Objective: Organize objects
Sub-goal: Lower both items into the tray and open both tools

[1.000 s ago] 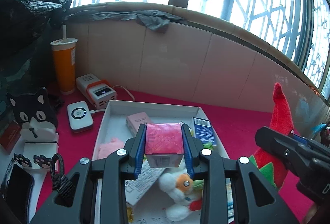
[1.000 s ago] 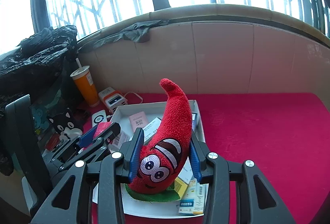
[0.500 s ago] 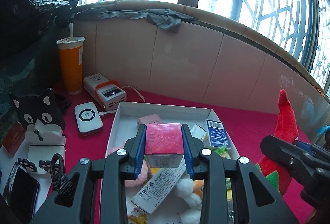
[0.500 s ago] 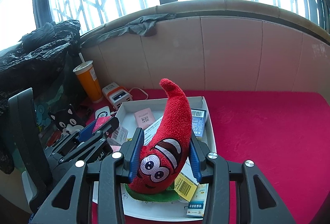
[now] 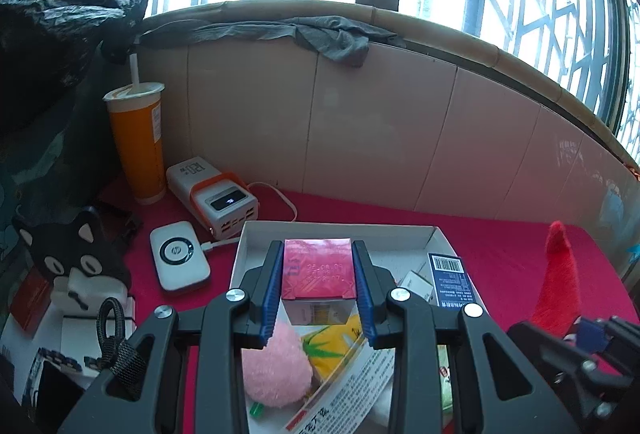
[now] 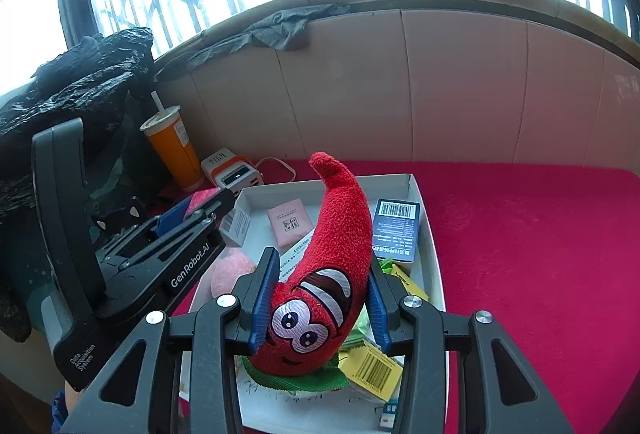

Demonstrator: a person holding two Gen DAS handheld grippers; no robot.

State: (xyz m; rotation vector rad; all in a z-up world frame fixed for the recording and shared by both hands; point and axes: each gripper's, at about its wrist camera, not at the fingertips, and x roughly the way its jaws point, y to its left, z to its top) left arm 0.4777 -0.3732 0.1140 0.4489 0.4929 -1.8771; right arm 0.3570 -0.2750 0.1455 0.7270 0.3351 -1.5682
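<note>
My left gripper (image 5: 318,288) is shut on a small pink box (image 5: 318,270), held above the white tray (image 5: 340,228). The right gripper (image 6: 322,294) is shut on a red chili plush toy (image 6: 332,262) with a cartoon face, above the same tray (image 6: 430,230). In the tray lie a pink fluffy toy (image 5: 276,370), a dark blue barcode box (image 6: 394,230), a small pink packet (image 6: 289,224), leaflets and a yellow box (image 6: 370,368). The left gripper (image 6: 200,206) with its pink box shows at the left of the right wrist view; the chili's tip (image 5: 560,274) shows at the right of the left wrist view.
On the red cloth (image 6: 540,254) left of the tray stand an orange drink cup with a straw (image 5: 138,142), a white-orange power bank (image 5: 214,194), a white round-button device (image 5: 178,254) and a black cat figure (image 5: 76,258). A tiled wall (image 5: 380,134) under windows rises behind.
Both grippers have moved toward the tray's far side with their loads, so the cup and power bank look nearer. The jaws' hold on the box and the chili is unchanged.
</note>
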